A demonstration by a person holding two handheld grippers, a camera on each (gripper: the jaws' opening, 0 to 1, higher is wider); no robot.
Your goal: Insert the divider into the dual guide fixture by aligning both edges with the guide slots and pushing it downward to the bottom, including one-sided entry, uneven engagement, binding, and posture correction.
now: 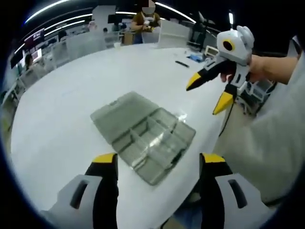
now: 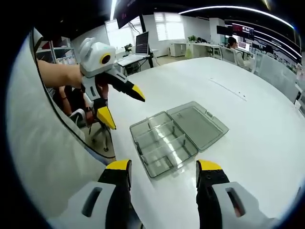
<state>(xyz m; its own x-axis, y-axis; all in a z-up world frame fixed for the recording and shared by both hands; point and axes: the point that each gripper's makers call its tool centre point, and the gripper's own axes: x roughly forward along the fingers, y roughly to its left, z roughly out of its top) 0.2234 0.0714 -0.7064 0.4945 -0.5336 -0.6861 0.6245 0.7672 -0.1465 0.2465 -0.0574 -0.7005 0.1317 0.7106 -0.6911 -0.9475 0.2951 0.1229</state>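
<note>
An open, smoky clear plastic compartment box (image 1: 143,136) lies on the white table (image 1: 62,129), lid flat beside its tray. Thin partitions split the tray (image 2: 162,145) into several cells; the lid (image 2: 198,124) lies to its right in the right gripper view. I cannot make out a loose divider. My left gripper (image 1: 158,162) hangs open just short of the box, nothing between its yellow-tipped jaws. My right gripper (image 2: 163,167) is also open and empty near the tray's edge. Each gripper appears in the other's view, held in the air off the table's edge: right gripper (image 1: 206,97), left gripper (image 2: 123,109).
The box sits close to the table's near edge (image 1: 217,138). A grey sleeve (image 1: 267,143) fills the side beyond that edge. Small dark items (image 1: 183,63) lie further out on the table, and a person (image 1: 143,19) stands at its far end. Desks with monitors (image 2: 142,43) stand behind.
</note>
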